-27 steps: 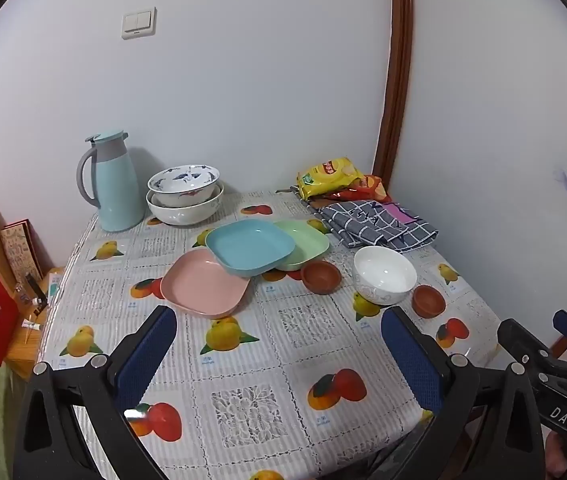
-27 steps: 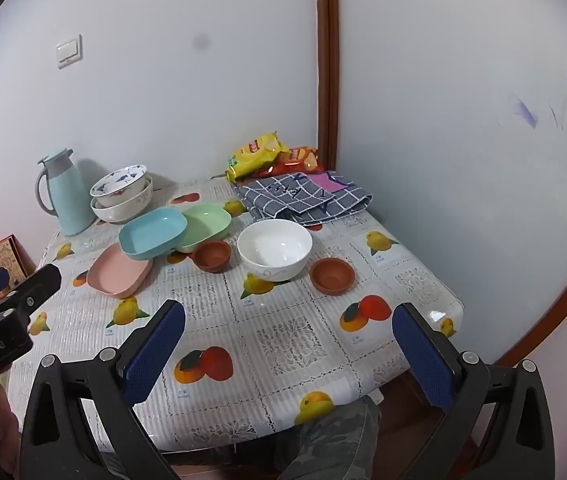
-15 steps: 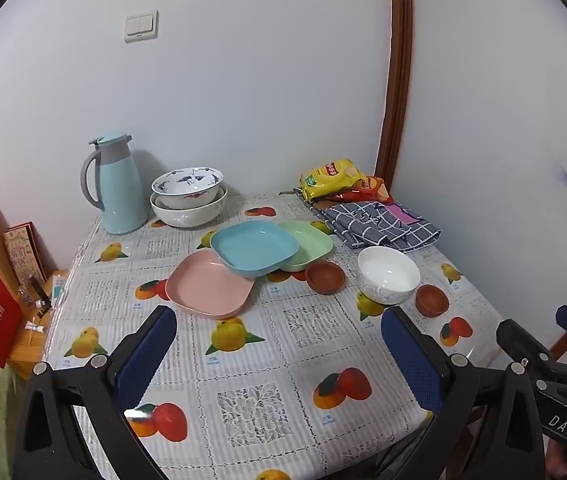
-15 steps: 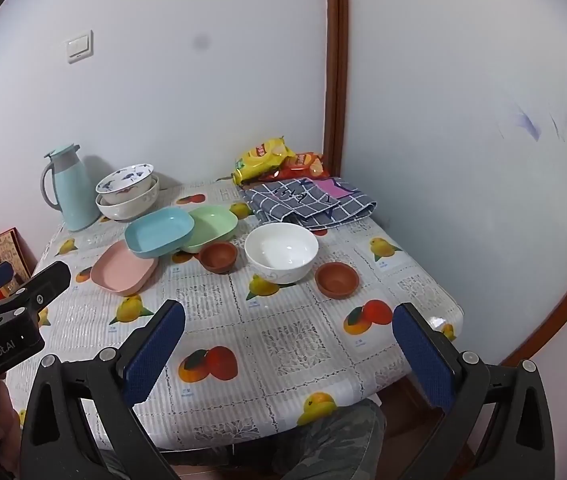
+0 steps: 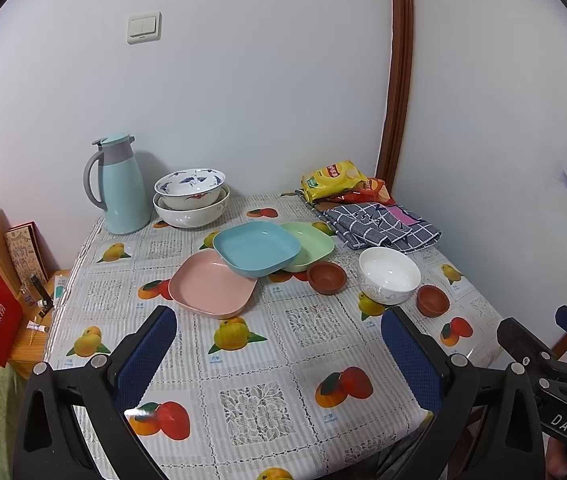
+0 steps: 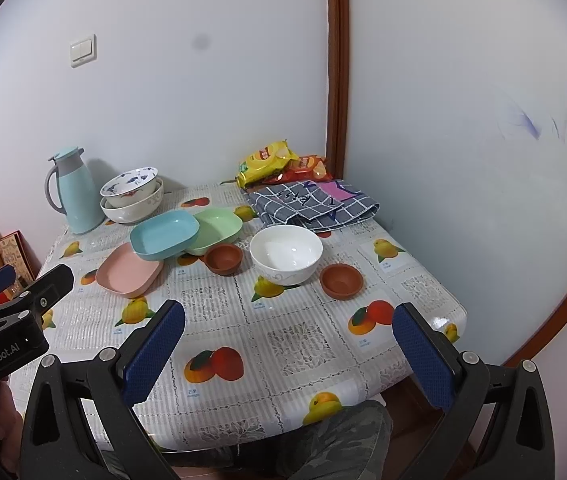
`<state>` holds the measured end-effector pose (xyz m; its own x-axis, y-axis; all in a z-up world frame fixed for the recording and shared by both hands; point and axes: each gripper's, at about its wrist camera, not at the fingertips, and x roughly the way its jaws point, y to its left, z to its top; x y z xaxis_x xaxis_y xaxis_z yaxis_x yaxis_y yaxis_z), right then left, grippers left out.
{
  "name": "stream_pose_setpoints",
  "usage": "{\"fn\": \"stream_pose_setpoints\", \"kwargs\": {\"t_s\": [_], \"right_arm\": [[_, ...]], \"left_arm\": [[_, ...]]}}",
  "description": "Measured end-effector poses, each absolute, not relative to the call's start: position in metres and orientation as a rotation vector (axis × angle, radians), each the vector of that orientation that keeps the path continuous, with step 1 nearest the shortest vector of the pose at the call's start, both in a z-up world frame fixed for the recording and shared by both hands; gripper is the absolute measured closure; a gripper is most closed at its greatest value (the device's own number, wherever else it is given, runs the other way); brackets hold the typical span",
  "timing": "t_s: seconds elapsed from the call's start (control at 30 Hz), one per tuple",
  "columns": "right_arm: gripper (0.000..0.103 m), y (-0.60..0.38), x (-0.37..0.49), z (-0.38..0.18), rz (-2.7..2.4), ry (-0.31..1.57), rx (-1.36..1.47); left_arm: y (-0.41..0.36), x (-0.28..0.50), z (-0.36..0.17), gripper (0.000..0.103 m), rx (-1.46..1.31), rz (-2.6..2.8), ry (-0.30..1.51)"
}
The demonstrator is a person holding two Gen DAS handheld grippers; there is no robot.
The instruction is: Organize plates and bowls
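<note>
Over table (image 5: 267,360) | both grippers raised slightly since earlier | jaws apart

Glossy white bowl (image 6: 286,254), matt clay cups (image 6: 341,280), checked cloth (image 6: 315,202)

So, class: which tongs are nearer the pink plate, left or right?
Left. The left tongs hang open just short of the pink plate, almost in line with it. The right tongs are open farther right, facing the white bowl.

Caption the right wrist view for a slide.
Open right tongs face a fruit-print table with three overlapping plastic plates and loose bowls.
</note>
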<state>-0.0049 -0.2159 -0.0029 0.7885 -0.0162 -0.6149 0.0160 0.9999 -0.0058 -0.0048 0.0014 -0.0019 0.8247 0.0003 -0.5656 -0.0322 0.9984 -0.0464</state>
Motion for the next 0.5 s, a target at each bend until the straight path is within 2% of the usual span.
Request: {"fn": "stream_pose_setpoints", "kwargs": {"t_s": [0.5], "right_arm": [[0.0, -0.2149, -0.009, -0.0005, -0.014, 0.652, 0.008]], "left_arm": [[0.004, -0.008, -0.0024, 0.0, -0.056, 0.016, 0.603]]}}
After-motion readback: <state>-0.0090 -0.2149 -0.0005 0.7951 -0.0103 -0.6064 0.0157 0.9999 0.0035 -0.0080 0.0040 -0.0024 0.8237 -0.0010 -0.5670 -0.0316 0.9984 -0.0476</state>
